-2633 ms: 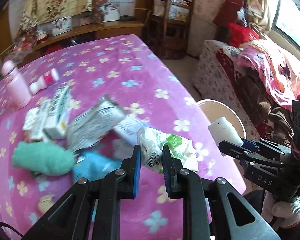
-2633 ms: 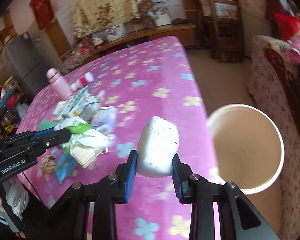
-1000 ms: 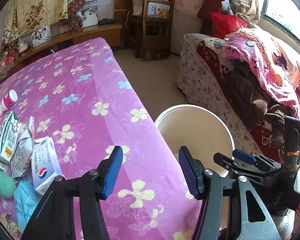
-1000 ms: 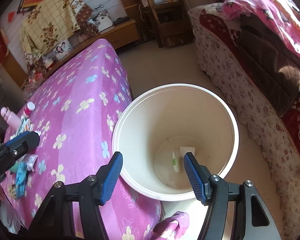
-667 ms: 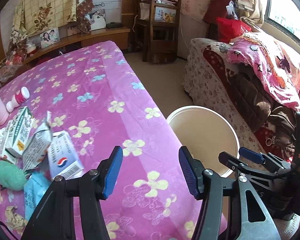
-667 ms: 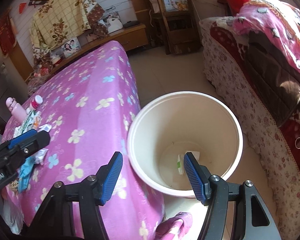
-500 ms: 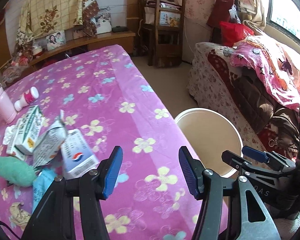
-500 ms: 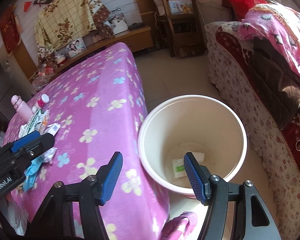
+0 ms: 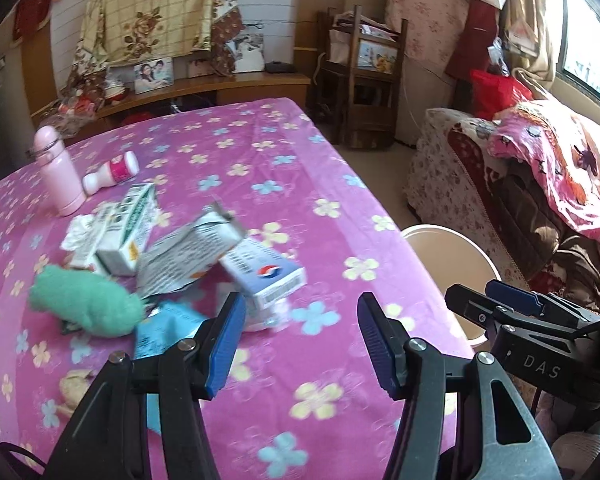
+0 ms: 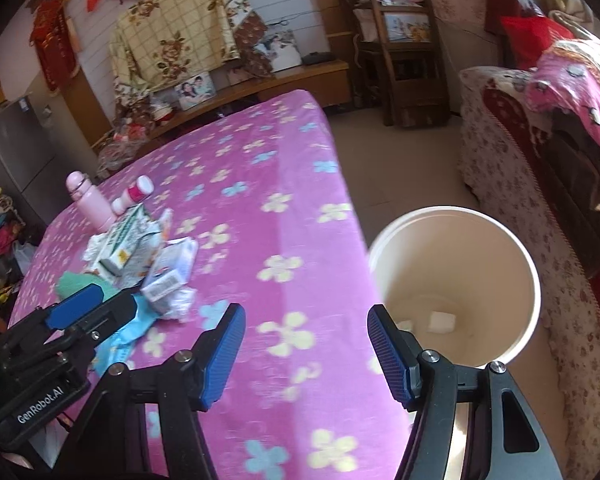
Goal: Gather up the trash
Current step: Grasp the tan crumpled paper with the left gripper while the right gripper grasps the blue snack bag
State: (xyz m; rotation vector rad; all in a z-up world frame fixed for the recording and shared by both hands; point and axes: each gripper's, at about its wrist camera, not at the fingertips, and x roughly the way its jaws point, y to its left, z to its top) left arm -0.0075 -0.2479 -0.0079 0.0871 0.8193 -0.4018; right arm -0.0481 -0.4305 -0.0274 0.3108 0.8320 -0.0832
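The task looks partly done. In the right wrist view, the round cream plastic bin (image 10: 528, 280) at the right of the frame, standing on the floor just beside the tabletop edge, holds a white block (image 10: 442, 322) and another pale scrap at its bottom. A heap of litter is left at centre left of the left wrist view, on the pink flowered tabletop (image 9: 284, 160): a white and blue carton (image 9: 262, 272), a crumpled silver milk carton (image 9: 188, 254), a green and white box (image 9: 128, 228), a teal fuzzy wad (image 9: 82, 300) and a light blue wrapper (image 9: 164, 328).

The white and blue carton lies flat, its long axis running from upper left to lower right, its barcoded end toward the camera.

The left tool (image 9: 302, 344) is spread wide and empty, hovering near that carton. The right tool (image 10: 306, 354) is likewise spread wide and empty, between tabletop edge and bin.
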